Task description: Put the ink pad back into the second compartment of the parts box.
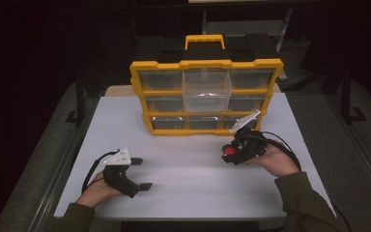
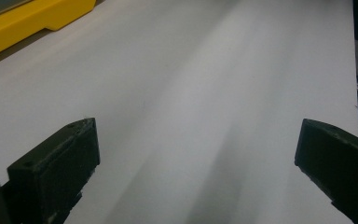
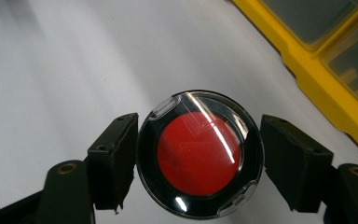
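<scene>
Item: round black compact [image 3: 199, 155] with clear lid and red centre, held above the white table [image 1: 188, 169], just in front of the yellow drawer organiser [image 1: 206, 92].
Holder: right gripper [image 1: 232, 153], jaws closed against the compact's two sides.
Idle tool: left gripper [image 1: 140, 173], jaws spread wide, empty, low over the table's near left.
Progress: pickup looks done; stowing remains, probably in the pulled-out clear middle drawer [image 1: 206, 90].

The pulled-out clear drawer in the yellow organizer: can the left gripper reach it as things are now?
Probably yes. The open left gripper holds nothing, and bare white table lies between it and the pulled-out clear plastic drawer in the yellow organizer. The right gripper, holding the round red compact, stays off to the side.
</scene>
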